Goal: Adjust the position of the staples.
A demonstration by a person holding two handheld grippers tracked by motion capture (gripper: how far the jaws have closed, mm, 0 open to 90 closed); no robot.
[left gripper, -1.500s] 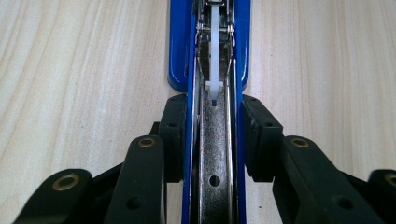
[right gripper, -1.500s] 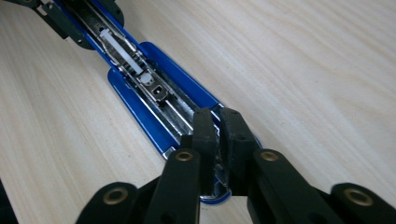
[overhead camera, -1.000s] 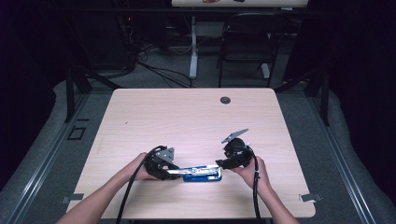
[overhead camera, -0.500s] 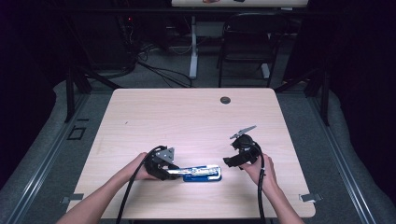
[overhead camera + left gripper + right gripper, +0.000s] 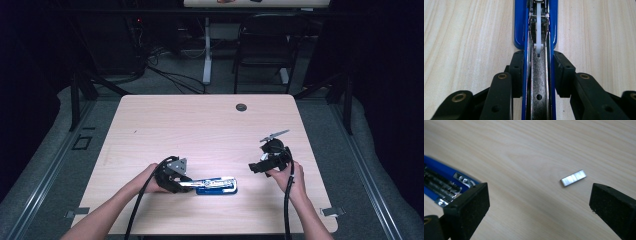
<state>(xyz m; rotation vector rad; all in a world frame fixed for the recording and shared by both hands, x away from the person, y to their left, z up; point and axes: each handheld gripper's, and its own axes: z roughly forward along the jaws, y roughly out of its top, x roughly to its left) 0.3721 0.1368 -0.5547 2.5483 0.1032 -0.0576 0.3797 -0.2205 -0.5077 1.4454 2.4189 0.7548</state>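
Note:
A blue stapler (image 5: 216, 186) lies on the wooden table (image 5: 200, 125) near the front edge, its top swung away so the metal staple channel (image 5: 537, 25) shows. My left gripper (image 5: 186, 184) is shut on the stapler's rear, one pad on each blue side. In the left gripper view the jaws (image 5: 537, 72) clamp the body. My right gripper (image 5: 256, 168) is held to the right of the stapler, apart from it and open. In the right gripper view a short silver strip of staples (image 5: 573, 178) lies on the wood between its wide-open jaws (image 5: 541, 202), with the stapler's front end (image 5: 441, 180) at the left.
A dark round grommet (image 5: 241, 107) sits near the table's far edge. Beyond the table stand a black chair (image 5: 262, 45) and a desk leg, with cables on the floor. Bare wood stretches across the table's middle and left.
My right gripper has drawn away from the stapler's front end and moved to the right. The left gripper and the stapler have stayed put.

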